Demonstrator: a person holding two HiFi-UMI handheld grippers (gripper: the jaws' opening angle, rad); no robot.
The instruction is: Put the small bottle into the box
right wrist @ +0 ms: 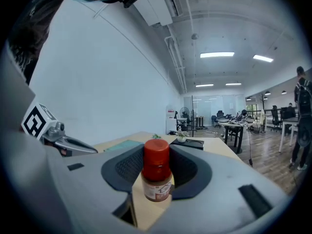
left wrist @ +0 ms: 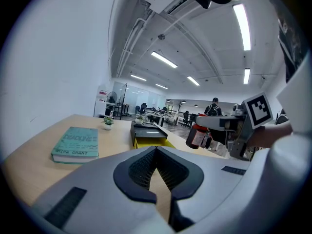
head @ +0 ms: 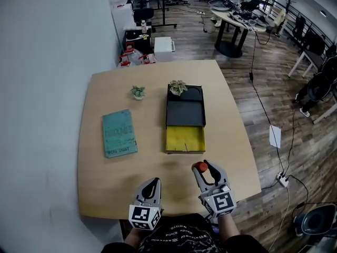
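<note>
The right gripper (head: 206, 167) holds one small bottle (right wrist: 157, 172) in its jaws, the left gripper (head: 153, 182) has its jaws closed on nothing, and the desk (head: 105, 173) has one box (head: 185, 125), one book (head: 119, 133) and two little plants (head: 138, 92) (head: 178, 87).

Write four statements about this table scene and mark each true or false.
1. The right gripper is closed on the small bottle, red cap up. True.
2. The small bottle lies in the box. False: it is between the right gripper's jaws near the table's near edge, and the yellow open part of the box holds nothing.
3. The left gripper holds the book. False: its jaws are together on nothing, and the book lies flat on the table, left of the box.
4. A small plant stands at the far end of the box's black cover. True.
</note>
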